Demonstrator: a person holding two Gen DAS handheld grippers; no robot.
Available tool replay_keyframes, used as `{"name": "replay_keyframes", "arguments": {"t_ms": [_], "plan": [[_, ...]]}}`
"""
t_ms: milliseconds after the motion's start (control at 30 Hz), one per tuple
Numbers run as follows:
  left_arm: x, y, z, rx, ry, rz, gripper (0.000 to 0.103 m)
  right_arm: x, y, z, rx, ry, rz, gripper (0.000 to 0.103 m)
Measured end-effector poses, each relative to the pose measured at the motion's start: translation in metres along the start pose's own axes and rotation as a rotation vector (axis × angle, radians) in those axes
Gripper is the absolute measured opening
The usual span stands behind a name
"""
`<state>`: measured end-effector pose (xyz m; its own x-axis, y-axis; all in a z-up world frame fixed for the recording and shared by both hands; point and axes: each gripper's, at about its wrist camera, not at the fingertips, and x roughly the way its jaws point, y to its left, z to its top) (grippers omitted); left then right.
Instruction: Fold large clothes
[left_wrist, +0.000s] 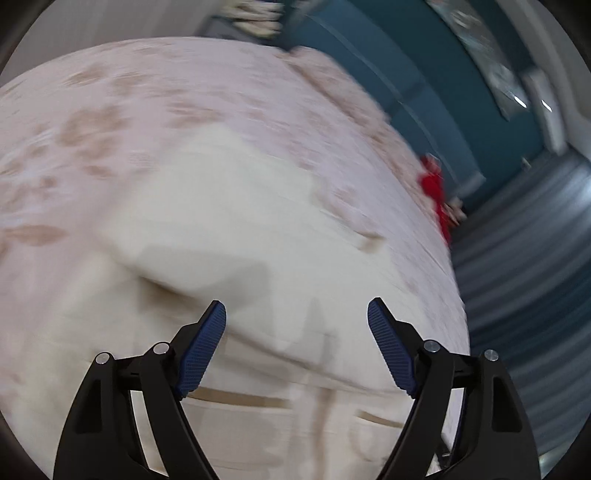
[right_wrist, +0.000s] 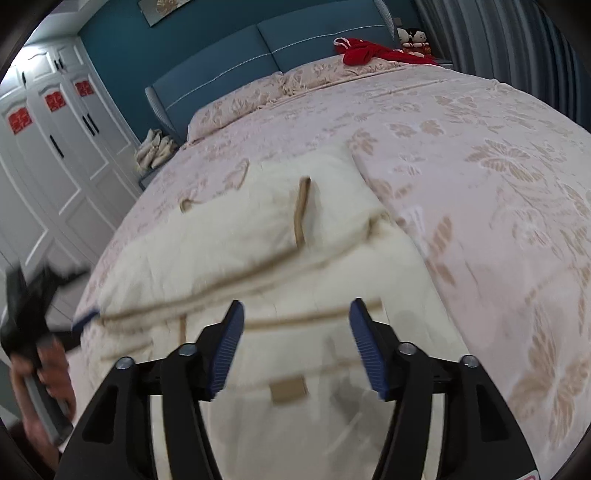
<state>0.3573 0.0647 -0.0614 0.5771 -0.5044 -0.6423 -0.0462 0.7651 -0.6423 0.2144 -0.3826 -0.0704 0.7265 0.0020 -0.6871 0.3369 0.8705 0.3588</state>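
Observation:
A large cream garment (right_wrist: 266, 251) with tan trim lies partly folded on the bed; it also shows, blurred, in the left wrist view (left_wrist: 229, 229). My right gripper (right_wrist: 295, 306) is open and empty, just above the garment's near part. My left gripper (left_wrist: 295, 308) is open and empty above the garment's near edge. In the right wrist view the left gripper (right_wrist: 27, 299) shows as a dark blur in a hand at the bed's left edge.
The bed has a pink floral cover (right_wrist: 480, 166) and a blue headboard (right_wrist: 258, 48). A red cloth (right_wrist: 365, 51) and two dolls (right_wrist: 413, 38) lie near the pillows. White wardrobes (right_wrist: 55, 147) stand left, grey curtains (left_wrist: 524, 258) beside the bed.

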Motion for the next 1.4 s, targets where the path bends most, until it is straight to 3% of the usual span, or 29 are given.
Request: {"name": "replay_keyframes", "arguments": {"t_ms": [67, 167, 333, 433, 467, 500, 533, 567, 600, 733, 767, 800, 867, 1000, 1400], "plan": [[0.0, 0.036, 0.01, -0.113, 0.014, 0.025, 0.075, 0.012, 0.001, 0.015, 0.012, -0.002, -0.019, 0.063], [0.001, 0.063, 0.014, -0.203, 0.028, 0.032, 0.072, 0.025, 0.003, 0.029, 0.026, -0.006, -0.034, 0.063], [0.006, 0.074, 0.018, -0.227, 0.034, 0.019, 0.06, 0.058, 0.003, 0.046, 0.061, 0.04, -0.041, 0.063], [0.013, 0.072, 0.027, -0.22, 0.027, 0.037, 0.043, 0.077, 0.013, 0.051, 0.041, 0.072, -0.021, 0.06], [0.015, 0.073, 0.032, -0.207, 0.029, 0.046, 0.032, 0.084, 0.019, 0.053, 0.02, 0.084, -0.001, 0.044], [0.017, 0.072, 0.036, -0.188, 0.037, 0.066, 0.025, 0.088, 0.025, 0.054, 0.0, 0.096, -0.003, 0.036], [0.018, 0.071, 0.04, -0.167, 0.038, 0.082, 0.02, 0.091, 0.032, 0.057, -0.02, 0.101, -0.004, 0.017], [0.018, 0.069, 0.044, -0.141, 0.032, 0.099, 0.012, 0.089, 0.038, 0.062, -0.03, 0.094, 0.018, 0.005], [0.017, 0.064, 0.05, -0.102, 0.016, 0.121, 0.009, 0.08, 0.043, 0.07, -0.024, 0.056, 0.056, 0.005], [-0.006, 0.039, 0.066, 0.013, -0.101, 0.109, 0.007, 0.02, 0.062, 0.087, -0.069, -0.185, 0.125, 0.004], [-0.01, 0.035, 0.066, 0.032, -0.124, 0.106, 0.008, 0.019, 0.063, 0.082, -0.086, -0.204, 0.111, 0.004], [-0.009, 0.033, 0.063, 0.049, -0.136, 0.112, 0.008, 0.026, 0.061, 0.079, -0.102, -0.184, 0.082, 0.004], [0.009, 0.038, 0.055, 0.069, -0.101, 0.173, 0.007, 0.063, 0.045, 0.06, -0.094, -0.052, 0.017, 0.004], [0.033, 0.063, 0.034, 0.057, -0.037, 0.218, 0.007, 0.092, 0.014, 0.034, 0.003, 0.057, 0.018, 0.004], [0.042, 0.056, 0.008, 0.187, -0.065, 0.278, 0.008, 0.104, 0.003, 0.018, 0.009, 0.094, 0.002, 0.002]]}}
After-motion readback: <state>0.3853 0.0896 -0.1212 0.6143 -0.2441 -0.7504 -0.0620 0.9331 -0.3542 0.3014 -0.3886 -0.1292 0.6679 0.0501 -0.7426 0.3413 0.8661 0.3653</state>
